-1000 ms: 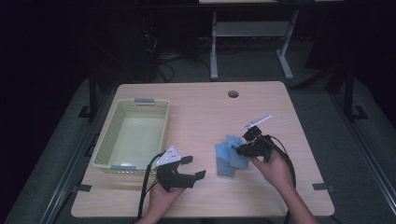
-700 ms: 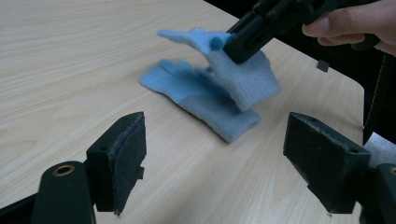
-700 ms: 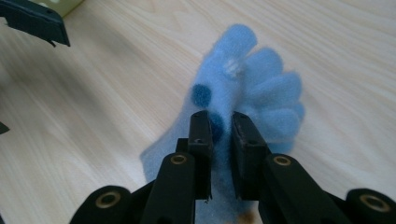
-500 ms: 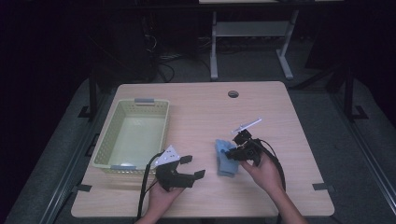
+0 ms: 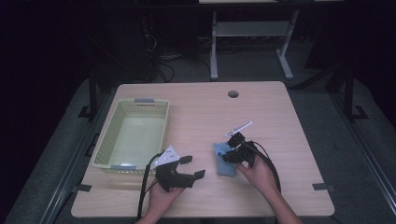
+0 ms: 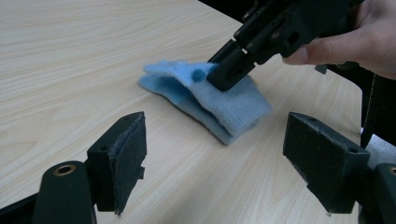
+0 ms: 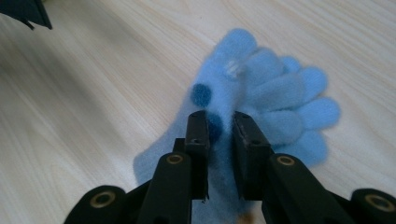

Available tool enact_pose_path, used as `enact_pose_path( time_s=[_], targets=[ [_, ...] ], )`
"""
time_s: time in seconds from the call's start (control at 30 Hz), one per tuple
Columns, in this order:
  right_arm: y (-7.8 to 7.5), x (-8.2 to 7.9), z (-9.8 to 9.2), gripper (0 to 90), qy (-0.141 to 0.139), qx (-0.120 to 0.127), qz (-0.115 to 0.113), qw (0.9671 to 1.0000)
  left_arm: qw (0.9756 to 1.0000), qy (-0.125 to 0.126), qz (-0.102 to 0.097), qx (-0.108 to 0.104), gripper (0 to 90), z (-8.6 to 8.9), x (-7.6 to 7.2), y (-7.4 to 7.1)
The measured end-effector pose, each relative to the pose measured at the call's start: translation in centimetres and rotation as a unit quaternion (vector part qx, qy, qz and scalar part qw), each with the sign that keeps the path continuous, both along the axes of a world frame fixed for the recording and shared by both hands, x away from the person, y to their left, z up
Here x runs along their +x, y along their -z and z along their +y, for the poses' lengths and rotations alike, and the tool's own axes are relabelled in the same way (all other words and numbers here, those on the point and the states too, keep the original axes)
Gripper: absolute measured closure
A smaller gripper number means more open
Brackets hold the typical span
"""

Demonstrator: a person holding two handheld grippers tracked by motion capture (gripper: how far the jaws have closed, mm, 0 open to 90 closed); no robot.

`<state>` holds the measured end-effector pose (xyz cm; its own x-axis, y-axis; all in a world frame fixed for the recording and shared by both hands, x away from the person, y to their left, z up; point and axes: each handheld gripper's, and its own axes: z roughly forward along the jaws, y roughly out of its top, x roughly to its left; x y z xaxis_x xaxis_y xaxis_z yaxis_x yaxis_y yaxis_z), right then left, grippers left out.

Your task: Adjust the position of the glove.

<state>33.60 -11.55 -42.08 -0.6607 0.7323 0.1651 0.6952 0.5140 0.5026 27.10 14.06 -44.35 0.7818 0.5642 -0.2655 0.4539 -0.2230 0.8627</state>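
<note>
From the high view, the blue gloves (image 5: 225,161) lie on the surface (image 5: 280,121) just at 9 o'clock of my right gripper (image 5: 232,148), whose tips come down on their upper end. The left gripper (image 5: 191,168) sits well apart at about 9 o'clock of the gloves, near the front corner of the basket (image 5: 133,135), so the right hand (image 5: 257,175) is plainly the nearer one.

In the right gripper view the jaws stand nearly together, a narrow gap between them with fuzzy blue knit showing in it. They have just been opening a little, and the pads seem to rest beside the fabric, not to pinch it (I judge the grip slack, though the margin is small). The long axis of the gloves (image 7: 261,112) runs from 6 toward 1 o'clock there, fingers fanned at the far end, cuff under the jaws.

The left gripper view shows its own jaws wide apart, holding nothing, with the gloves (image 6: 210,100) dead ahead at 12 o'clock.

The gloves are soft fleece, stacked flat one on the other, pale blue with darker blue dots. The surface is smooth pale woodgrain. The basket is pale yellow-green plastic, its walls a lattice.
</note>
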Motion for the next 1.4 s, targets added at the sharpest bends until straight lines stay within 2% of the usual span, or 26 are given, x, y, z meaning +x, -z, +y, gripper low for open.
enact_pose_path(
  time_s=[0.33,0.4,0.43,0.53,0.63,0.67,0.7,0.73,0.83,0.93,0.97,1.0,1.03,1.13,1.2,1.37,1.4],
  targets=[
    [0.6,0.2,0.5,72.0,0.004,-0.032,-0.010,0.9994,1.0000,0.003,0.004,-0.001,21.3,-0.1,0.0,0.1],
    [0.7,0.2,0.7,68.4,0.006,-0.038,-0.012,0.9992,1.0000,0.003,0.004,-0.001,21.3,-0.1,0.0,0.1],
    [0.7,0.1,0.7,61.8,0.010,-0.041,-0.017,0.9990,1.0000,0.002,0.003,-0.001,21.3,0.0,0.0,0.1],
    [0.1,0.0,0.8,59.9,0.013,-0.035,-0.033,0.9987,1.0000,0.001,0.003,-0.001,21.3,0.0,0.0,0.1],
    [-0.4,-0.2,1.0,67.3,0.011,-0.029,-0.053,0.9981,1.0000,0.002,0.004,-0.001,21.3,0.0,0.0,0.1],
    [-0.4,-0.2,1.0,67.3,0.011,-0.029,-0.053,0.9981,1.0000,0.002,0.005,-0.001,21.3,0.0,0.0,0.1],
    [-0.6,-0.3,1.1,74.1,0.009,-0.027,-0.057,0.9980,1.0000,0.002,0.004,0.000,21.3,-0.1,0.0,0.1],
    [-0.6,-0.3,1.1,77.2,0.005,-0.025,-0.058,0.9980,1.0000,0.002,0.004,0.000,21.4,-0.1,0.0,0.1],
    [-0.1,-0.1,1.3,81.5,-0.002,-0.032,-0.051,0.9982,1.0000,0.002,0.004,0.000,21.5,-0.1,0.0,0.1],
    [1.3,0.5,1.2,81.6,0.002,-0.041,-0.031,0.9987,1.0000,0.002,0.001,0.004,22.4,-0.1,-0.1,0.1],
    [1.3,0.5,1.2,81.6,0.002,-0.041,-0.031,0.9987,1.0000,0.002,0.001,0.004,22.4,-0.1,-0.1,0.1],
    [2.1,0.8,0.9,80.6,0.009,-0.019,-0.015,0.9997,1.0000,0.004,0.002,0.005,22.5,-0.2,-0.1,0.1],
    [2.0,0.8,0.7,79.0,0.013,-0.009,-0.011,0.9998,1.0000,0.004,0.001,0.004,22.6,-0.2,-0.1,0.2],
    [1.6,0.7,0.5,72.1,0.017,0.003,-0.015,0.9997,1.0000,0.003,0.004,0.002,23.0,-0.3,-0.1,0.3],
    [1.4,0.6,0.1,68.6,0.016,0.025,-0.013,0.9995,0.9999,0.002,0.011,-0.002,23.3,-0.5,0.0,0.4],
    [0.9,0.1,-0.5,63.6,0.021,0.039,-0.019,0.9988,0.9999,0.002,0.014,-0.004,25.1,-0.8,-0.1,0.4],
    [0.7,-0.3,-0.8,60.2,0.023,0.041,-0.018,0.9987,0.9999,0.002,0.015,-0.003,25.3,-0.8,-0.1,0.3]
  ],
)
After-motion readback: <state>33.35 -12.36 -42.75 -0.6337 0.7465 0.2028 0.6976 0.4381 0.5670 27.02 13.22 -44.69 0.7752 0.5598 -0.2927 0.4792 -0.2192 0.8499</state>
